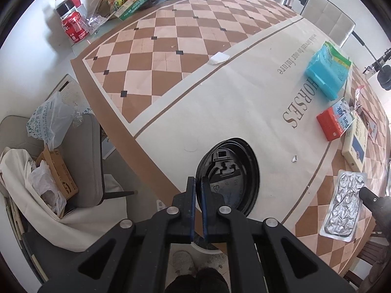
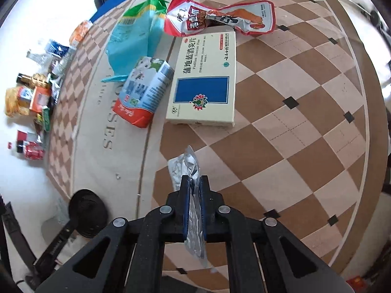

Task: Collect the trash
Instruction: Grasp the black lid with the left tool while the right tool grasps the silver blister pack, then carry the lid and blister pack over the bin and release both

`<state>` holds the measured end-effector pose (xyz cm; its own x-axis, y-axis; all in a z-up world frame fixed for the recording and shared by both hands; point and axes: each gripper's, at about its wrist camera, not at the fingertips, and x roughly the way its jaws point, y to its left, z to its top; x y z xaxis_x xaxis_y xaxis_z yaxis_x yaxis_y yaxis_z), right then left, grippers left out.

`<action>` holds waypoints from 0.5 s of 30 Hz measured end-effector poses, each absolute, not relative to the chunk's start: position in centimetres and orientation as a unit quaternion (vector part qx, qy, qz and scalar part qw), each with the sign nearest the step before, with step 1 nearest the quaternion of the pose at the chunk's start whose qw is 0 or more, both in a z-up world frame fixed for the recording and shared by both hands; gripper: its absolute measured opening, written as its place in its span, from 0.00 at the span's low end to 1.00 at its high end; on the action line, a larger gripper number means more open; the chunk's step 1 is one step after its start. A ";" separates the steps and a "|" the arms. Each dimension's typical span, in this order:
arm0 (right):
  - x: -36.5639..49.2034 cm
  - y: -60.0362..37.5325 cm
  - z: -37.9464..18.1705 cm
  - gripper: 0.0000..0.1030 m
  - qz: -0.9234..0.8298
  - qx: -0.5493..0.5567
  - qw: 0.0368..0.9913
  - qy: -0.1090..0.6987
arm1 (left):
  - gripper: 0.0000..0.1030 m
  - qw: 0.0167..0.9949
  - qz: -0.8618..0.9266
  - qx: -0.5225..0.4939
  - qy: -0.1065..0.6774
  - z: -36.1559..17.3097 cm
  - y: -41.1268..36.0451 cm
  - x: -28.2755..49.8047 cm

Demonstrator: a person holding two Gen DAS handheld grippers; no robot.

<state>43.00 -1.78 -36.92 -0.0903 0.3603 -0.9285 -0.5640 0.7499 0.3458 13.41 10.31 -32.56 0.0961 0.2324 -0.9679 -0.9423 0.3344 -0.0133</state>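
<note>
Both grippers loaded as tabletop trash is gathered

At lower centre, the left gripper (image 1: 198, 183) is clamped on the black cup lid's (image 1: 229, 173) near rim; at lower right, the right gripper (image 2: 194, 183) pinches the foil blister pack (image 2: 185, 167), long axis along its fingers. The cloth trash bag (image 1: 36, 195) lies lower left, nearest the left hand.

One black lid (image 1: 229, 175), one blister pack (image 2: 188, 168), one milk carton (image 2: 144, 95), one medicine box (image 2: 205, 80).

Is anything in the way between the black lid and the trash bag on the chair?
Nothing visible blocks it. The left tongs pinch the black lid at the table's edge, and the trash bag on the chair sits open just beyond.
</note>
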 end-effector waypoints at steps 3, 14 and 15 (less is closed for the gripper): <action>42.2 -2.4 -35.3 0.06 0.358 -0.068 0.676 0.640 | 0.01 0.655 0.450 -0.362 0.487 -31.6 10.2 13.1; 38.1 -4.8 -30.3 0.06 0.413 -0.051 0.666 0.619 | 0.01 0.685 0.451 -0.348 0.455 -27.0 8.4 10.5; 37.3 -5.1 -29.9 0.06 0.420 -0.052 0.664 0.617 | 0.01 0.686 0.451 -0.343 0.456 -26.7 7.8 9.7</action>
